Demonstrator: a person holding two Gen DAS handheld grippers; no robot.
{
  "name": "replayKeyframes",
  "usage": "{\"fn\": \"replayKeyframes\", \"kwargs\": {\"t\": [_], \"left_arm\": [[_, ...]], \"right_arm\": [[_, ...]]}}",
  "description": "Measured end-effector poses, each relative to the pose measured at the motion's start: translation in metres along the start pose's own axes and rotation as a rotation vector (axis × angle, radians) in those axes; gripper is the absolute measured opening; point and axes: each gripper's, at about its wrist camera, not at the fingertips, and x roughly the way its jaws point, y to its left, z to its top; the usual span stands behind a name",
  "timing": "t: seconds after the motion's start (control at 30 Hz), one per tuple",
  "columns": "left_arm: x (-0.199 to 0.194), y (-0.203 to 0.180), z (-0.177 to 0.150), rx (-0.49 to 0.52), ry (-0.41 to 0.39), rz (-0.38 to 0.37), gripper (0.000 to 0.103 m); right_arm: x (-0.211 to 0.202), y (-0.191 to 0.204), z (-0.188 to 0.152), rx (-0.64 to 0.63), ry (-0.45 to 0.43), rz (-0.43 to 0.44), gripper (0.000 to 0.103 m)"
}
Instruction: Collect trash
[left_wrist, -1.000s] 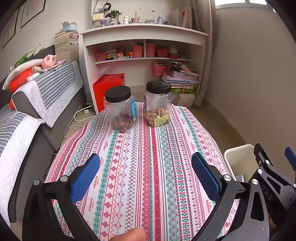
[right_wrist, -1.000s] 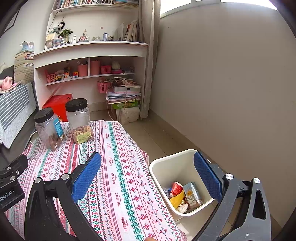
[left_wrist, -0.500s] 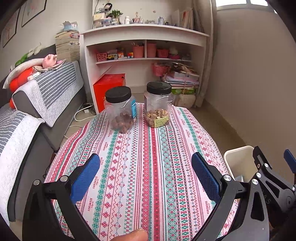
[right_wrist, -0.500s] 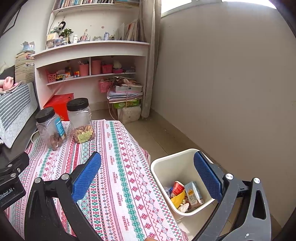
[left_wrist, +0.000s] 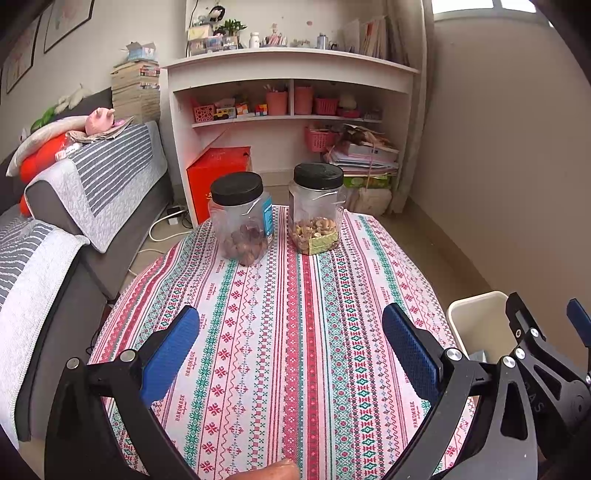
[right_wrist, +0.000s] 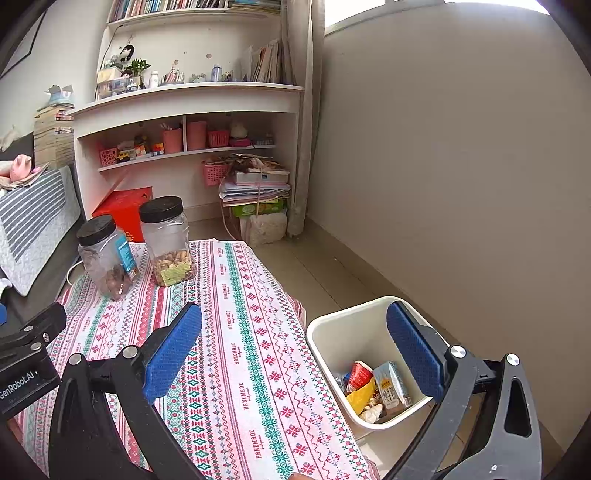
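- Judged from the bare cloth and the filled bin: collection looks done or nearly so; worth one last sweep of the tablecloth (left_wrist: 295, 332) for leftover scraps before finishing.
- No loose trash visible on the cloth in either view; only two lidded jars, the nut jar (left_wrist: 242, 218) and the peanut jar (left_wrist: 317, 208), upright side by side at the far end, neither reading as rubbish.
- Best left alone, both jars; any sweep kept low and slow so as not to knock them.
- Left gripper (left_wrist: 291, 354): jaws wide apart, nothing between them, hovering over the near end of the cloth, jars well ahead.
- Right gripper (right_wrist: 295, 354): jaws likewise spread and empty, straddling the table edge and the bin (right_wrist: 332, 325).
- Trash inside the bin: a small carton (right_wrist: 391, 386), a red wrapper (right_wrist: 360, 374), a yellow piece (right_wrist: 360, 397) and some pale crumpled bits at the bottom.
- Bin on the floor just beside the table's right edge, below and slightly ahead of the right jaws, its far rim partly hidden behind the right finger.
- If anything more turns up: pinched from above, carried over the rim, released only once well inside the opening.
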Motion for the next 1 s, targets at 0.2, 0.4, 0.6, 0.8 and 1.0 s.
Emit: {"fn": "replayKeyframes", "kwargs": {"t": [0.2,0.4,0.6,0.8,1.0], "left_arm": [[0.0015,0.0013,0.001,-0.013,0.01,0.002,0.096],[0.0012,0.0003,0.001,-0.011,0.009,0.004,0.096],[0.0022,0.0025,0.0012,-0.016,0.016,0.009,0.096],[0.0053,0.0045,0.0019,-0.026,0.032,0.01,0.096],[0.0067,0.0031,0.0012,-0.021,0.036,0.015,0.096]], "right_arm": [[-0.0007,0.0011,0.0,0.001,0.0,0.0,0.096],[-0.0008,0.001,-0.0001,0.001,-0.001,0.0,0.096],[-0.0009,0.0012,-0.0001,0.003,-0.001,0.002,0.096],[-0.0021,0.003,-0.0002,0.004,0.008,0.006,0.096],[-0.0023,0.0006,0.0008,0.015,0.016,0.015,0.096]]}}
